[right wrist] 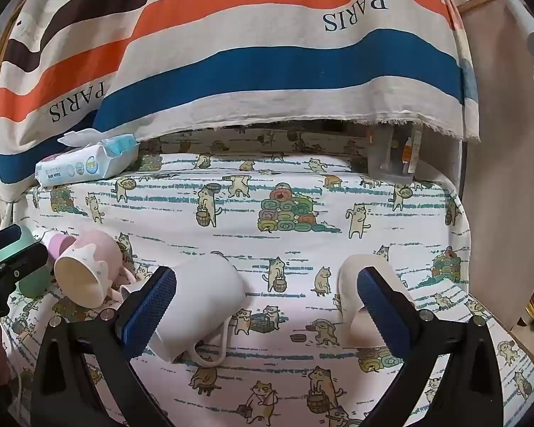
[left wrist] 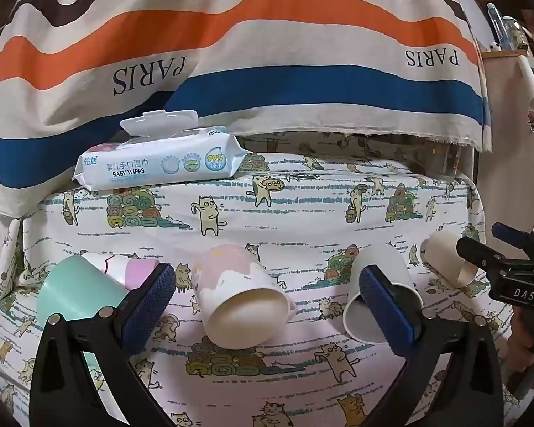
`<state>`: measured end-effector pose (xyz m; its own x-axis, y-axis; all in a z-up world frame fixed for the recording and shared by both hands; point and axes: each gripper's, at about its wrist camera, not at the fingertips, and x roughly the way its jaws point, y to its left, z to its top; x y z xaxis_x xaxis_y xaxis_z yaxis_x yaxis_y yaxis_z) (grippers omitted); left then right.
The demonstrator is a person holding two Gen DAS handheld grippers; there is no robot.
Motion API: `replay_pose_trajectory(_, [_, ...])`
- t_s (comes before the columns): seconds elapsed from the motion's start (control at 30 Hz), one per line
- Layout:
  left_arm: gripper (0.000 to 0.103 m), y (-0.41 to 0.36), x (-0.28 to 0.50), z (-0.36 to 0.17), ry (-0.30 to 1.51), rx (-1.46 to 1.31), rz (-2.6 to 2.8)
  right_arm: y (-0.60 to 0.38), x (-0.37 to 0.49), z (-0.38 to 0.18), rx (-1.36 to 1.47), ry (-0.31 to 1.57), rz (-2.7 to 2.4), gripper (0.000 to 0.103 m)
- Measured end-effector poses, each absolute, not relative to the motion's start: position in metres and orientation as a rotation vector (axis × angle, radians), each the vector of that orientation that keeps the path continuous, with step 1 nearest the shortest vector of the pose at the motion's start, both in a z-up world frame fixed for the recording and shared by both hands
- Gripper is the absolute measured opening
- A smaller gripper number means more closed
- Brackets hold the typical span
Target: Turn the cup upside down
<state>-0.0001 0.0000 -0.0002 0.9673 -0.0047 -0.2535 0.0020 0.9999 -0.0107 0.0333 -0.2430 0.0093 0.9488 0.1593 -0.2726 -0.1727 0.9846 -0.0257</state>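
Several cups lie on their sides on a cat-print cloth. In the left wrist view a pink-and-white mug [left wrist: 238, 299] lies between the fingers of my open left gripper [left wrist: 267, 288], mouth toward the camera. A mint cup [left wrist: 74, 291] and a small pink-and-white cup [left wrist: 124, 267] lie at its left, a white mug [left wrist: 381, 299] behind the right finger, and a paper cup [left wrist: 448, 259] farther right. In the right wrist view my open right gripper [right wrist: 267, 291] is empty; the white mug [right wrist: 199, 306] lies by its left finger, the paper cup [right wrist: 363, 295] behind its right finger. The pink mug [right wrist: 89, 270] lies at far left.
A pack of baby wipes [left wrist: 160, 163] sits at the back left, also in the right wrist view [right wrist: 85, 163]. A striped PARIS cloth [left wrist: 267, 53] hangs behind the table. The right gripper's black body [left wrist: 516, 267] shows at the right edge. A clear box [right wrist: 395, 156] stands back right.
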Motion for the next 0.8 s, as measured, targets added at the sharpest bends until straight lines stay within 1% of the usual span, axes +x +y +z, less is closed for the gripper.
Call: replay_pose_trajectory(0.8, [0.102,0.0031,-0.0014,0.0032,0.253,-0.013,0.001,-0.2455,0.0329,0.0094,-0.047,0.276,0.168,0.103])
